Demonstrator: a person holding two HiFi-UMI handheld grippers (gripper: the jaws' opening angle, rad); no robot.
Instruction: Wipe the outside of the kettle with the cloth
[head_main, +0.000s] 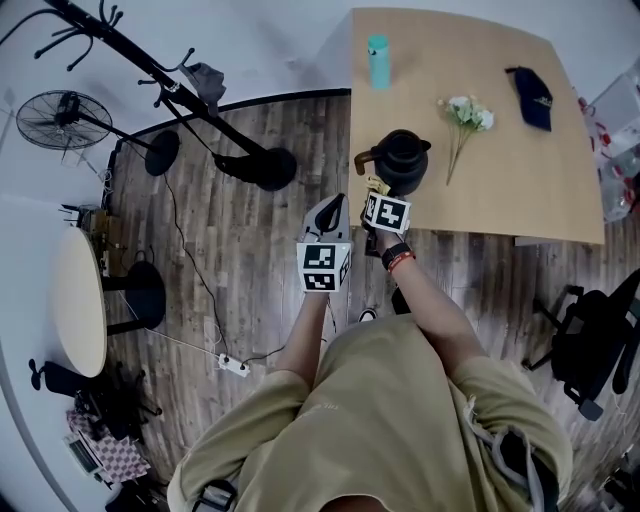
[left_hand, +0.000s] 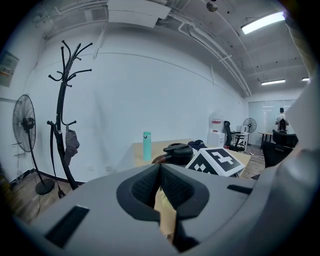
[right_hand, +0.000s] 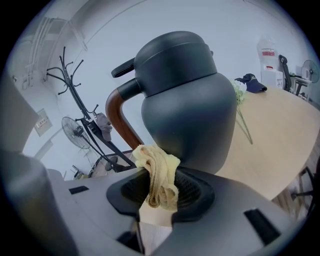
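A dark round kettle (head_main: 402, 160) with a brown handle stands near the front left edge of the wooden table (head_main: 520, 190). In the right gripper view the kettle (right_hand: 186, 100) fills the frame just beyond the jaws. My right gripper (head_main: 378, 192) (right_hand: 160, 176) is shut on a bunched yellow cloth (right_hand: 159, 172). The cloth (head_main: 377, 185) reaches the kettle's lower side by the handle. My left gripper (head_main: 332, 205) (left_hand: 160, 169) hovers left of the table edge, off the kettle, jaws together. A tan sliver shows low between them; I cannot tell what it is.
On the table are a teal bottle (head_main: 378, 60), a bunch of white flowers (head_main: 466, 115) and a dark cap (head_main: 530, 97). A coat stand (head_main: 200, 100) and a fan (head_main: 62, 118) stand to the left. An office chair (head_main: 590, 350) is at the right.
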